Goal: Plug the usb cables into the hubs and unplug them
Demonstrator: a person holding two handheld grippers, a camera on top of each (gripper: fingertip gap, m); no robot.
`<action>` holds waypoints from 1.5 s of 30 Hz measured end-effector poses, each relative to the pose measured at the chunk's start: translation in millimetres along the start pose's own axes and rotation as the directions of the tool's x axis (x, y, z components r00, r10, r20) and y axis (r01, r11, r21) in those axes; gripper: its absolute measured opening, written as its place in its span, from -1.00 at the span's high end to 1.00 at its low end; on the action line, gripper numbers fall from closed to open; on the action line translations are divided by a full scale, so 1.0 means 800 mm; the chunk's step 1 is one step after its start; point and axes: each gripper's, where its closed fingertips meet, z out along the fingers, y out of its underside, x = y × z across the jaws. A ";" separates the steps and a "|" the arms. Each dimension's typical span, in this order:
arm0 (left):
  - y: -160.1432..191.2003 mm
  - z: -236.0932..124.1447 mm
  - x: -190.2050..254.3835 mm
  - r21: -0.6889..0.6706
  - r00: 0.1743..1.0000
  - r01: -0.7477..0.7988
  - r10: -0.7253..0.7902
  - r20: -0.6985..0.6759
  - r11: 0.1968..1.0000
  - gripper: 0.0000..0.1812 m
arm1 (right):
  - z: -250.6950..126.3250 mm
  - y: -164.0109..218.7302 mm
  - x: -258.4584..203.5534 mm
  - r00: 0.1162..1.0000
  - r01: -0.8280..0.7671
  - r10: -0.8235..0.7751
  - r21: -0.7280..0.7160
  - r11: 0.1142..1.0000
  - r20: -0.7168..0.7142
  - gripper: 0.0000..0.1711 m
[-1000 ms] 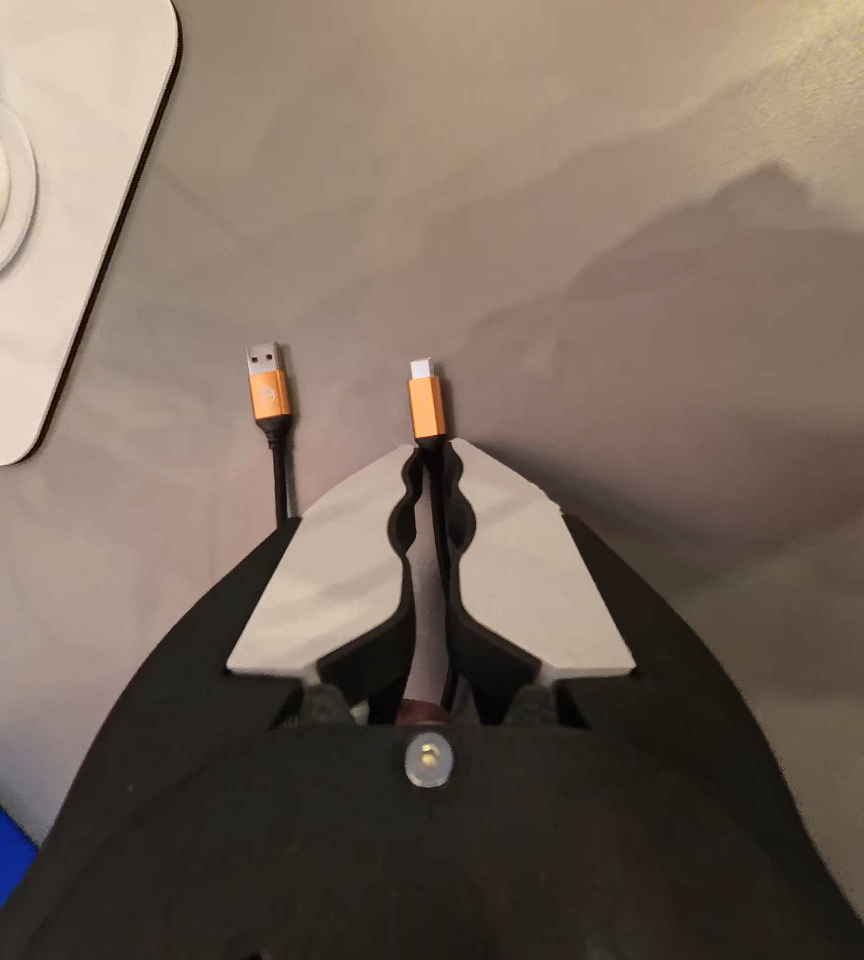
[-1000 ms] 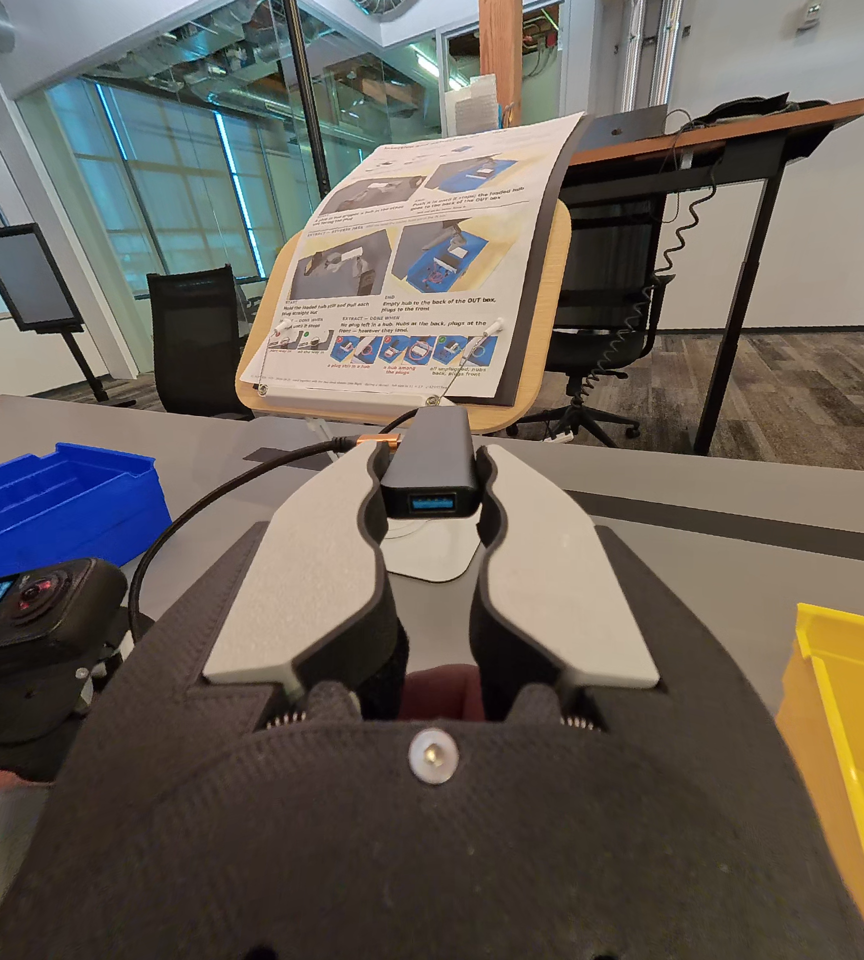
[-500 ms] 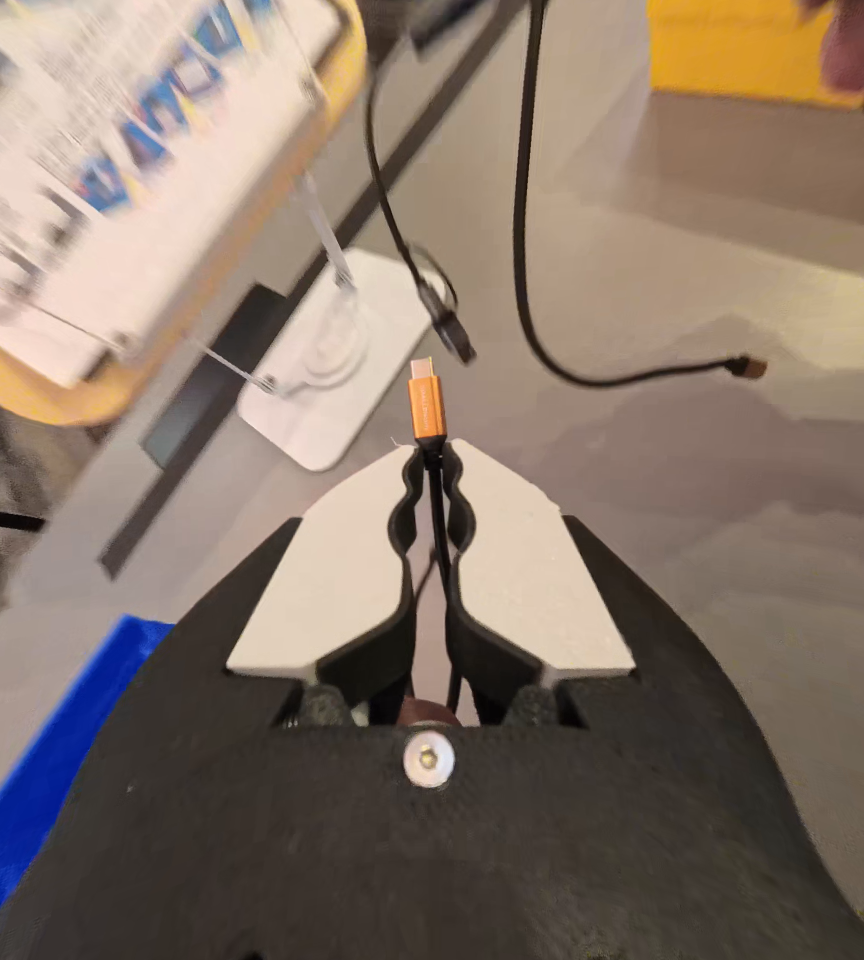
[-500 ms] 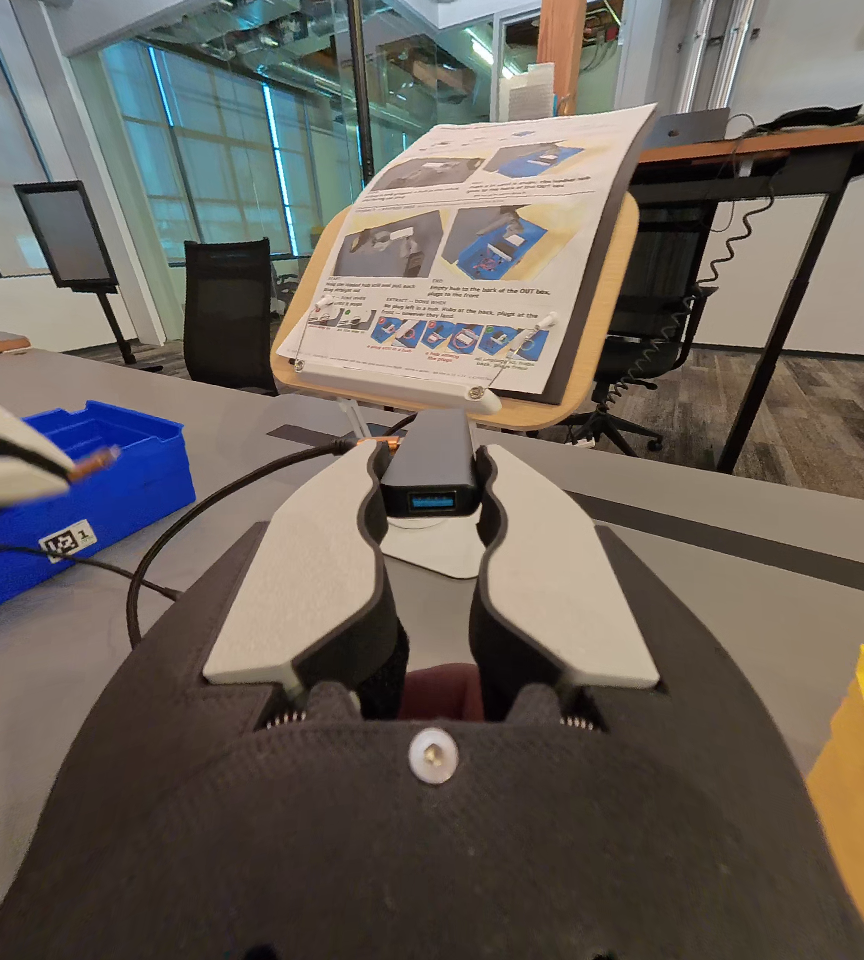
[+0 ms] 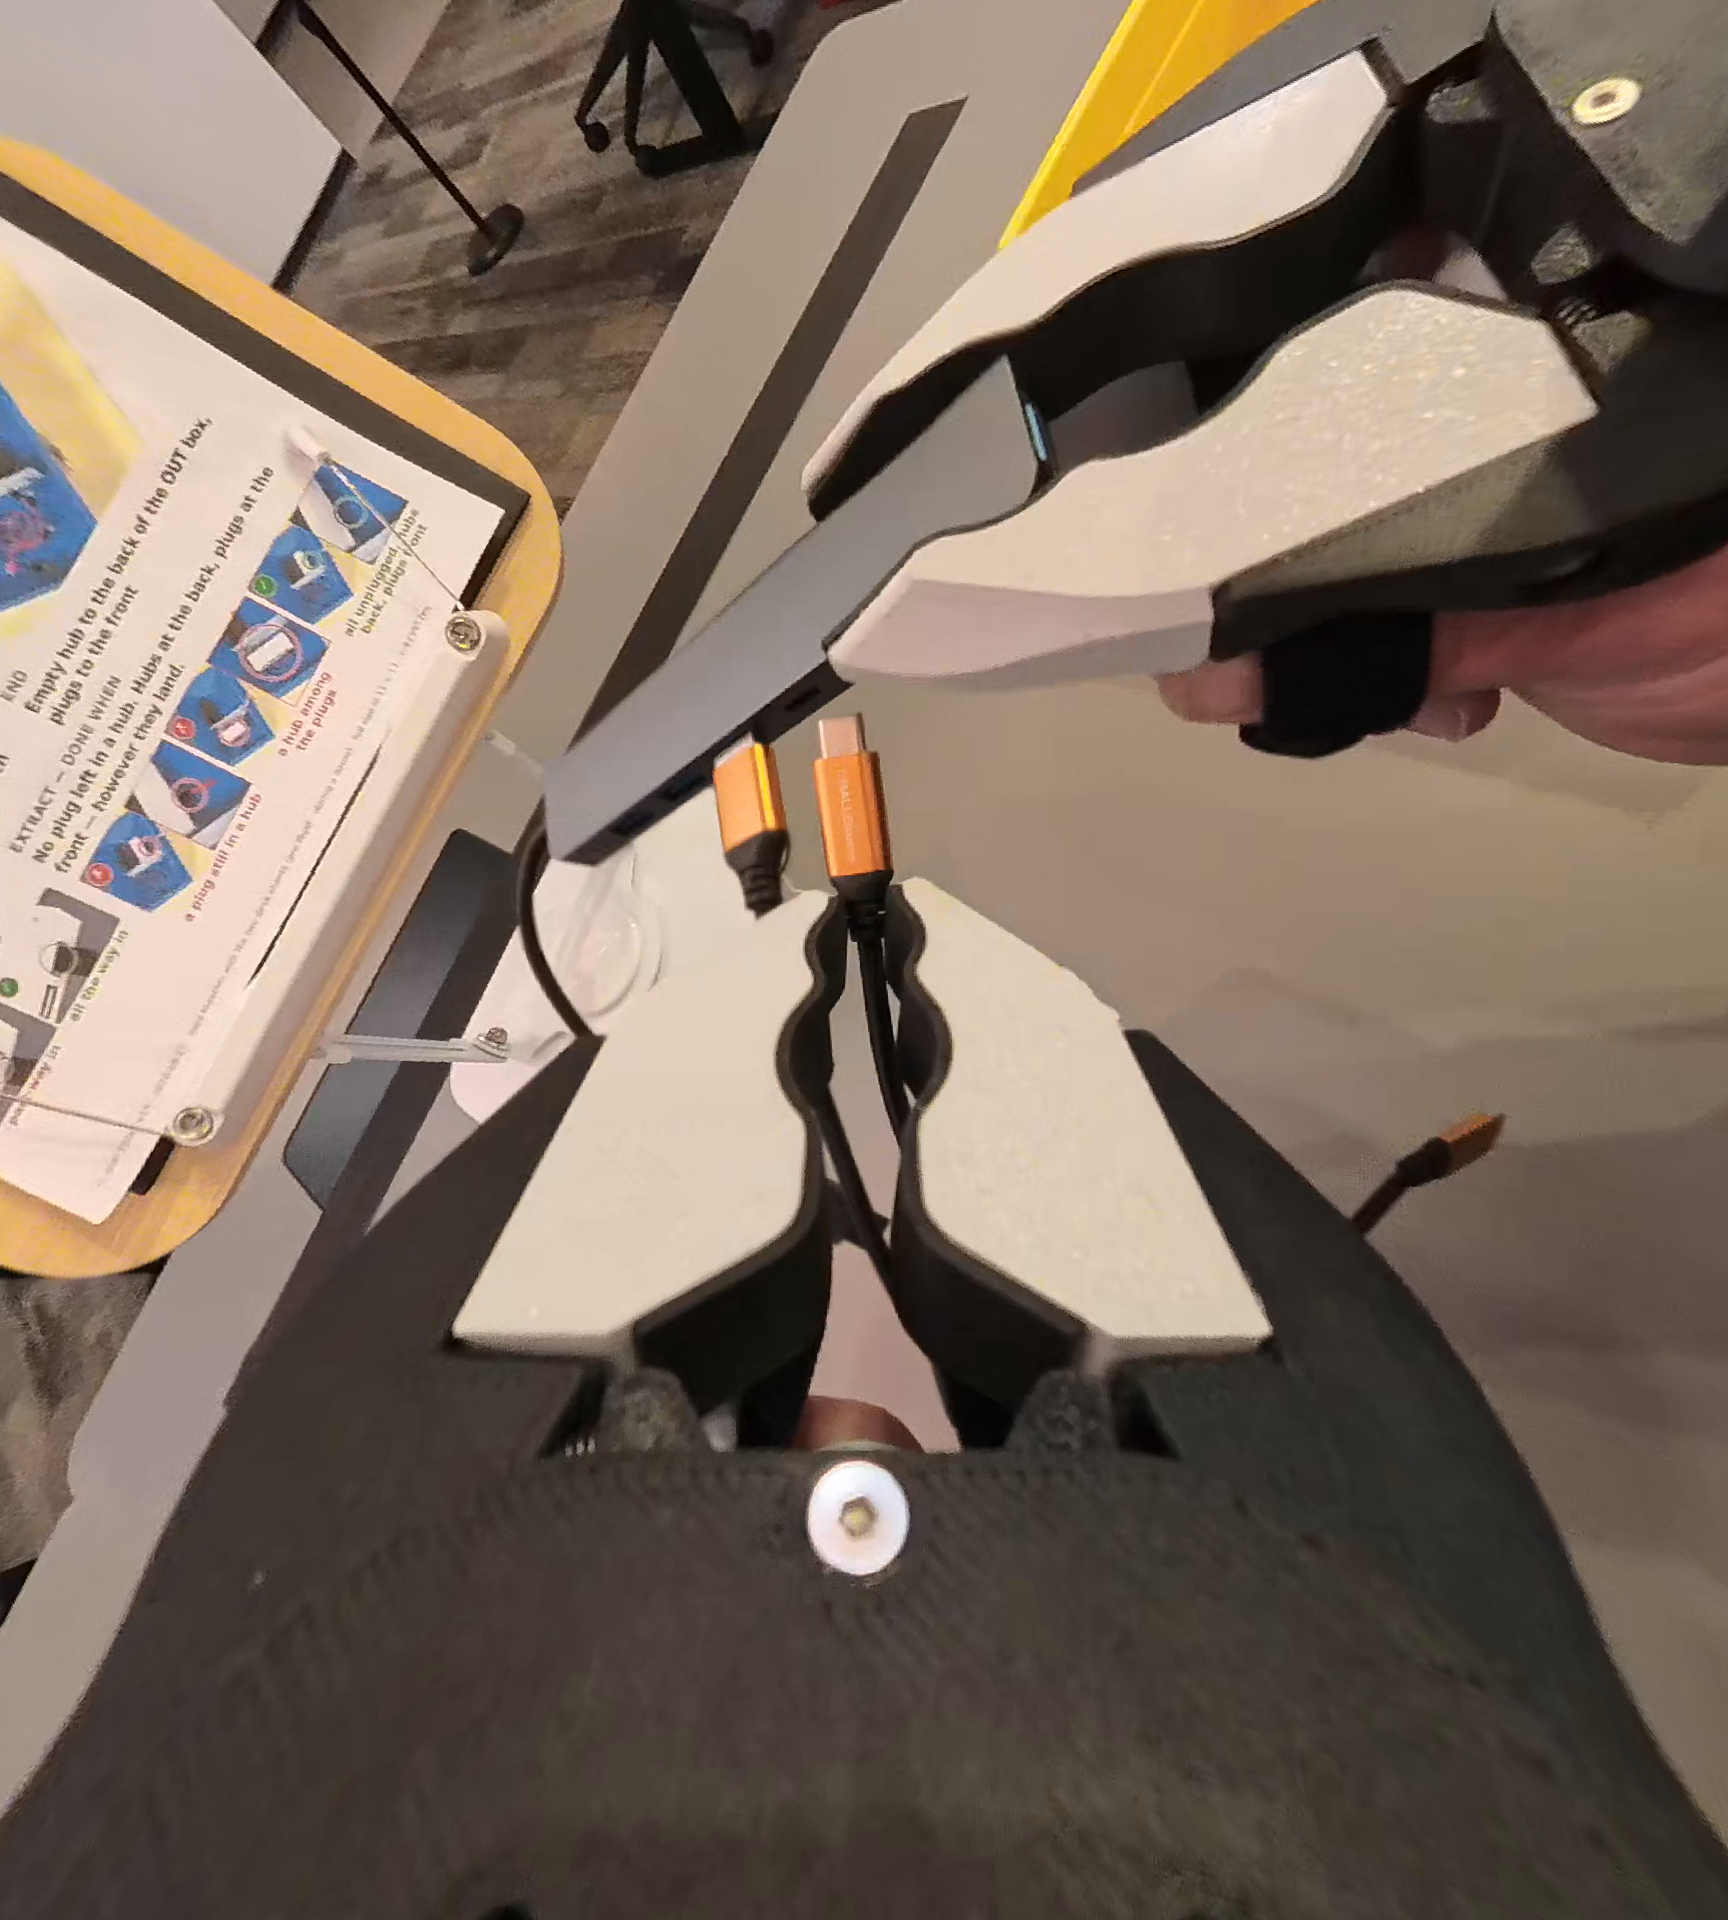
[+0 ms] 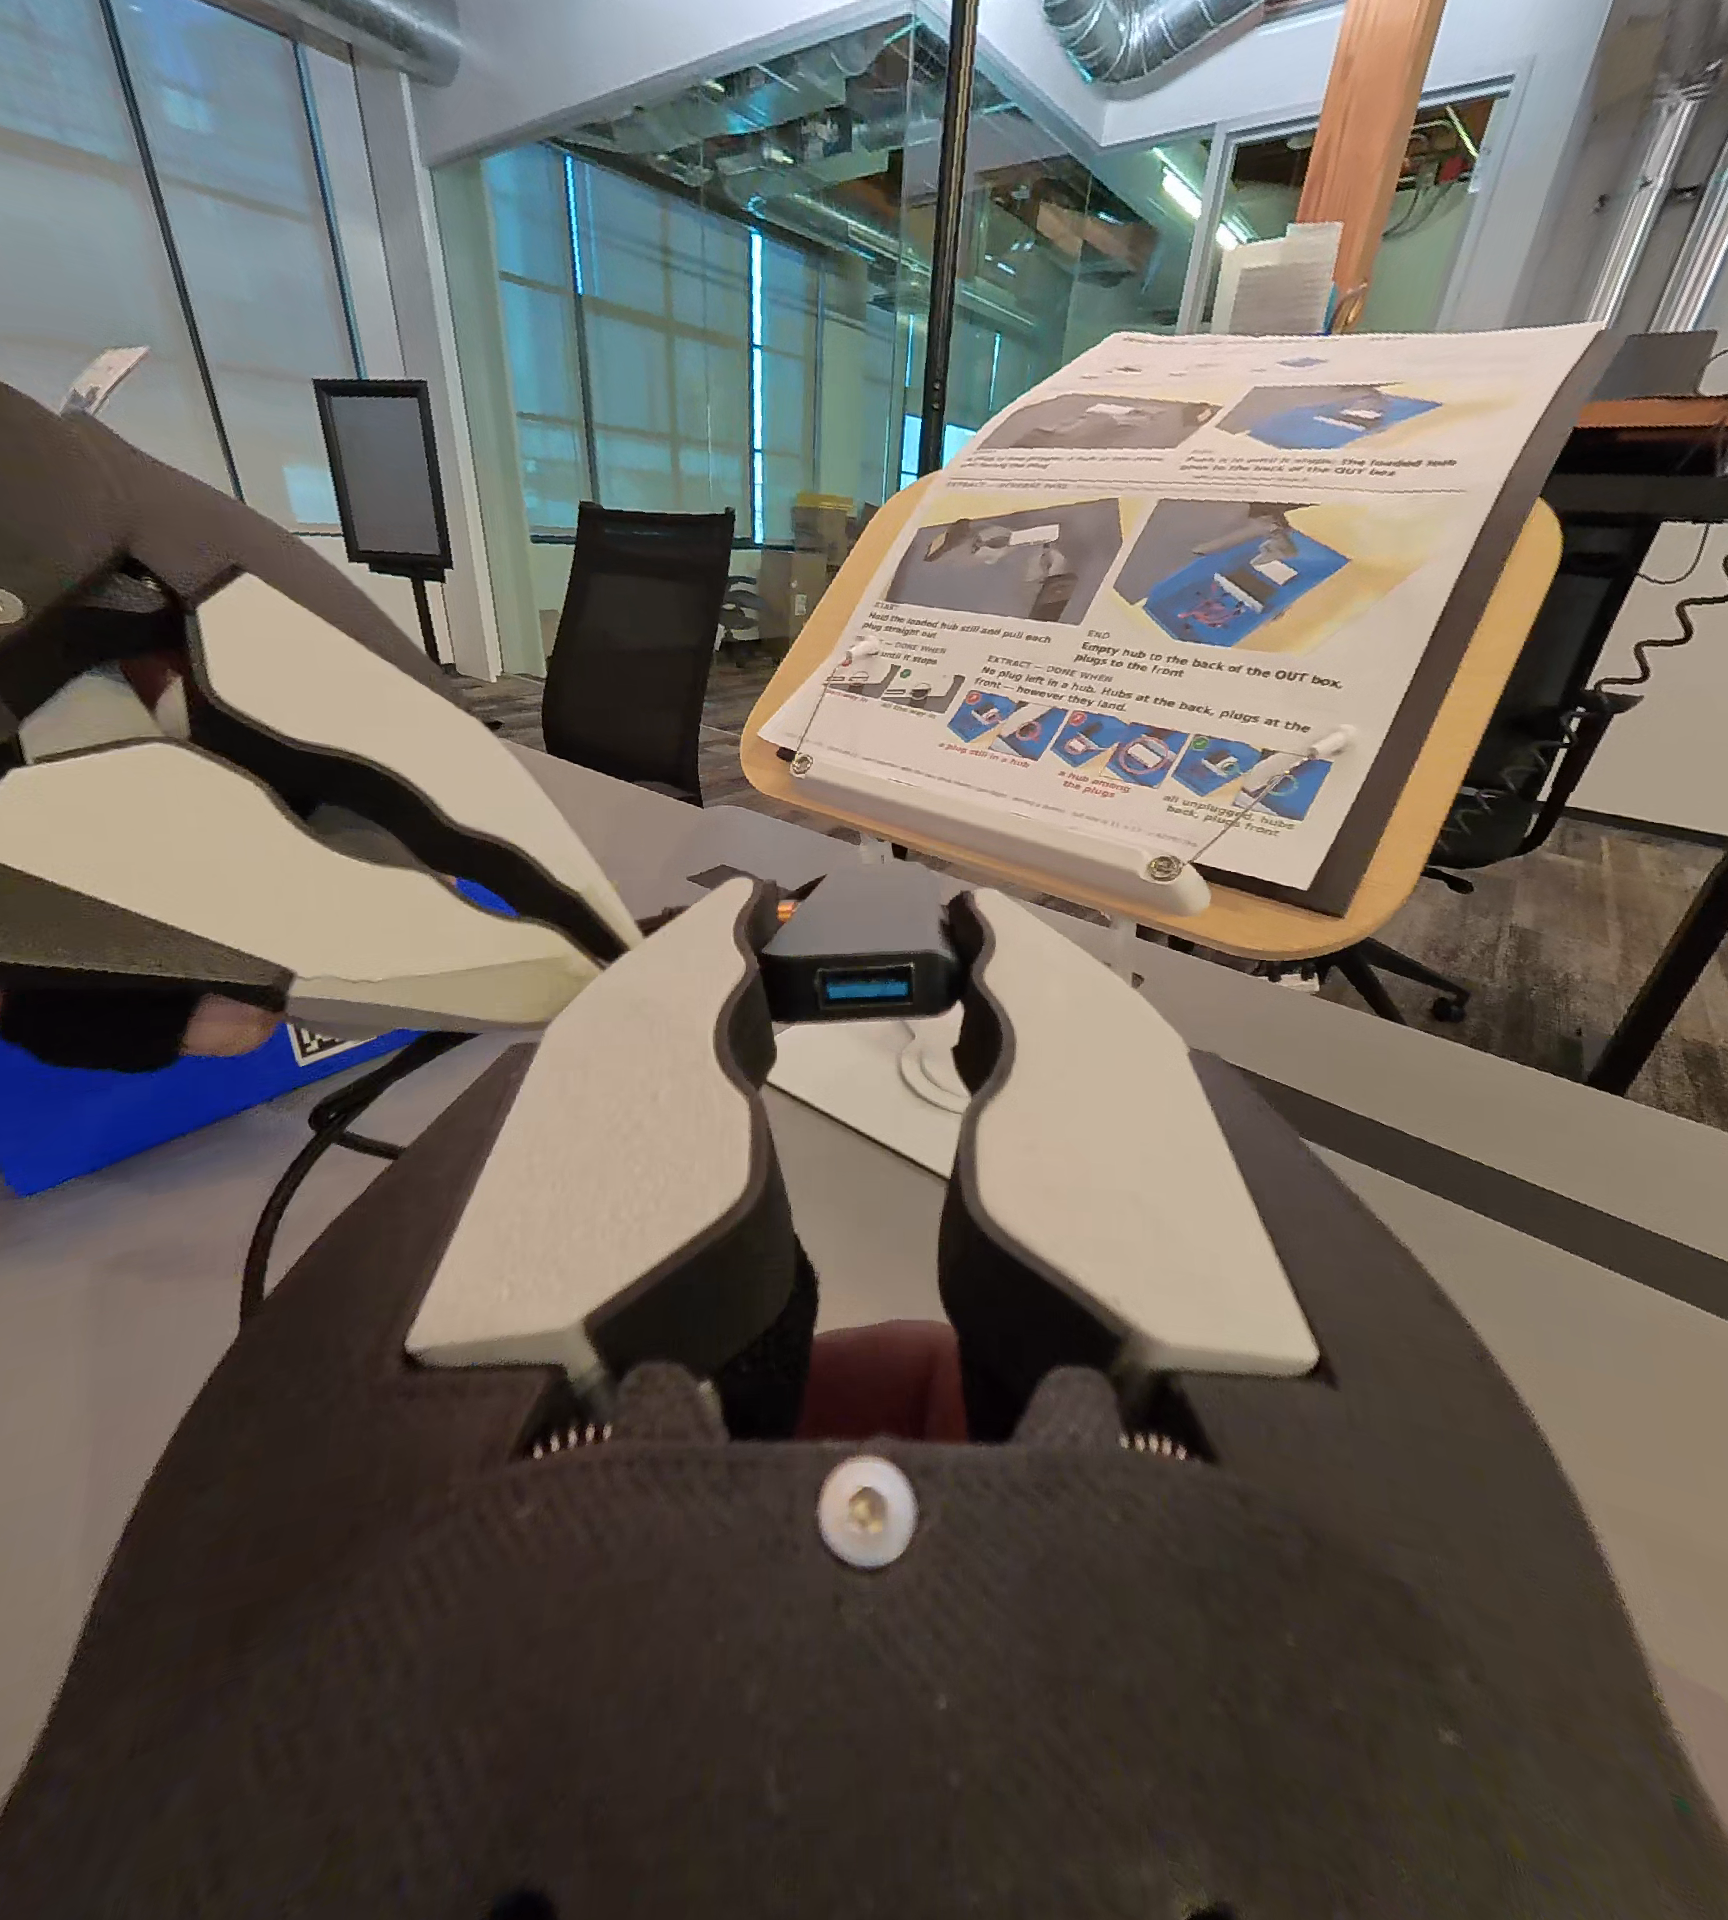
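We see a broad grey worktop [image 5: 1255, 935] under everything, and on it stands a tilted wooden board carrying a printed instruction sheet [image 6: 1151, 623], its white foot resting on the surface. A blue plastic bin [image 6: 60, 1101] sits at the left edge of the right wrist view, and a yellow plastic bin [image 5: 1099, 135] shows at the top of the left wrist view.

Our right gripper [image 6: 855, 966] is clamped on a slim dark grey metal hub [image 6: 855, 956], its two pale fingers pressing the hub's long sides, with a blue-lined port facing the camera. In the left wrist view the same hub [image 5: 735, 665] sticks out of that gripper [image 5: 839, 561] and is held in the air above the worktop, slanting down to the left.

Our left gripper [image 5: 865, 914] is closed narrowly on a black braided cable just behind its orange-sleeved, silver-tipped plug [image 5: 846, 800]. The plug points up at the hub's side edge, its tip just short of a small slot there and not inserted.

Just left of it, a second orange-sleeved plug [image 5: 751, 800] is seated in the hub's side, its black cable hanging down. A third small orange plug [image 5: 1468, 1132] lies loose on the worktop, well apart to the right.
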 end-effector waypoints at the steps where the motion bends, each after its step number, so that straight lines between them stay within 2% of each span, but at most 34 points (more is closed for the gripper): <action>1: 0.001 0.002 -0.002 -0.011 1.000 -0.012 0.012 0.018 1.000 0.92 | 0.001 0.001 -0.001 1.000 0.000 0.000 -0.002 1.000 0.004 0.63; 6: 0.002 0.009 -0.003 -0.018 1.000 0.031 -0.031 -0.002 0.999 0.92 | 0.001 0.002 -0.001 1.000 -0.010 0.010 0.003 1.000 0.008 0.63; 15: -0.006 0.012 0.000 0.025 0.954 0.258 -0.250 -0.163 0.966 0.92 | -0.002 -0.003 0.003 0.999 0.030 -0.029 0.033 0.999 -0.025 0.63; 19: -0.009 0.010 0.002 0.026 0.938 0.296 -0.285 -0.200 0.955 0.92 | -0.003 -0.009 -0.001 0.997 0.073 -0.072 0.054 0.996 -0.028 0.63; 27: -0.008 0.011 0.003 -0.005 0.956 0.230 -0.227 -0.186 0.973 0.93 | -0.004 -0.013 -0.004 0.989 0.144 -0.142 0.067 0.987 -0.033 0.63; 40: -0.004 0.007 0.010 -0.052 0.939 0.216 -0.222 -0.262 0.975 0.93 | -0.006 -0.016 -0.017 0.942 0.336 -0.336 0.066 0.939 -0.016 0.63; 45: -0.002 0.007 0.011 -0.057 0.933 0.216 -0.223 -0.282 0.975 0.93 | -0.006 -0.014 -0.018 0.943 0.328 -0.331 0.062 0.942 0.029 0.63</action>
